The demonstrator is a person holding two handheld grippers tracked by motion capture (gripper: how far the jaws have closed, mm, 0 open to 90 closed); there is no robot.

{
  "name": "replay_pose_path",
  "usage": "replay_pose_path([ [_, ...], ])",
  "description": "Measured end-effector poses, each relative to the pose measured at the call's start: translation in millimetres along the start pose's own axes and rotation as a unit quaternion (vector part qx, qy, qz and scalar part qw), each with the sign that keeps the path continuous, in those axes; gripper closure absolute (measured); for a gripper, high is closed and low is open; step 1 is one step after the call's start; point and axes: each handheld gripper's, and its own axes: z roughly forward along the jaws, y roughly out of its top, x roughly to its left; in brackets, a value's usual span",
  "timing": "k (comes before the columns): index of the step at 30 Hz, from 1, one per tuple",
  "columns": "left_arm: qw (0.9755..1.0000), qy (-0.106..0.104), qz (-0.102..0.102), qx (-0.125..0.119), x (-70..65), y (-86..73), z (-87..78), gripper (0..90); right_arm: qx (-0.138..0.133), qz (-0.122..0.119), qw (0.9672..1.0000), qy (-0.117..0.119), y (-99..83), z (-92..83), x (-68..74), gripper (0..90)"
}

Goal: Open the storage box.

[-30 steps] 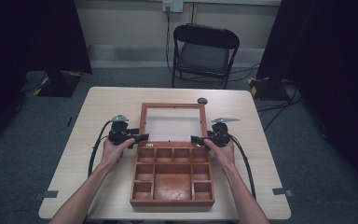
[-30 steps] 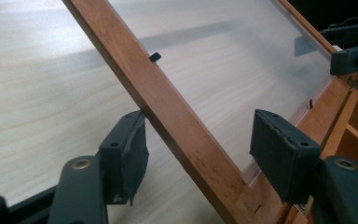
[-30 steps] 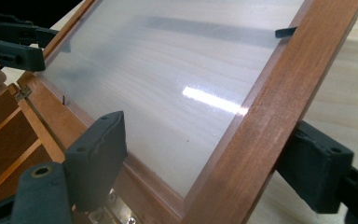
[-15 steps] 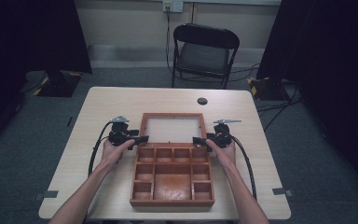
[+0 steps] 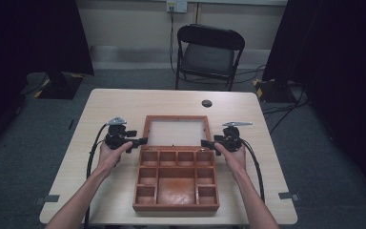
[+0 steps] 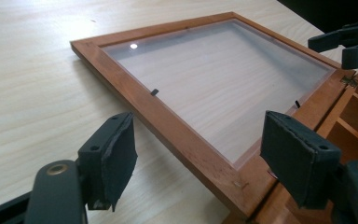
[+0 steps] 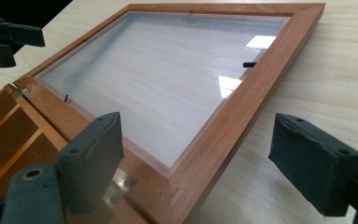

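A wooden box [image 5: 176, 206] with several empty compartments sits open on the table. Its glass-paned lid [image 5: 175, 118] lies folded back flat on the tabletop behind it. My left gripper [image 5: 142, 141] is at the lid's left edge near the hinge, jaws open. My right gripper [image 5: 206, 143] mirrors it at the right edge, also open. In the left gripper view the lid's frame [image 6: 168, 126] runs between the open pads of my left gripper [image 6: 200, 154], untouched. In the right gripper view the frame [image 7: 242, 107] likewise lies between my right gripper's [image 7: 200, 154] open pads.
The light wooden table [image 5: 124, 102] has a black round grommet [image 5: 207, 103] behind the lid. A folding chair [image 5: 208, 52] stands beyond the far edge. A metal hinge [image 7: 119, 186] joins lid and box. Cables trail from both grippers.
The lid has swung back from standing upright to lying flat on the table. Both grippers have let go of it and stand open at its sides.
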Motion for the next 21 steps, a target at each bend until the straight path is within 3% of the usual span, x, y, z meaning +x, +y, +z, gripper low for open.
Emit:
replay_pose_path([
  [10, 0.9997, 0.013, 0.016, 0.014, -3.9, -8.8, -17.6, 24.6, -0.014, -0.021, 0.9996, -0.011, -3.8, -33.9, 11.2, 14.9],
  [16, 0.9995, 0.021, 0.02, 0.011, -6.5, -18.9, -31.0, 22.4, -0.02, -0.026, 0.9989, -0.033, -14.6, -58.6, 14.7, 14.6],
  [21, 0.9987, 0.038, 0.024, 0.024, -5.3, -27.4, -41.5, 21.5, -0.029, -0.025, 0.9987, -0.034, -31.2, -82.4, 16.4, 14.6],
])
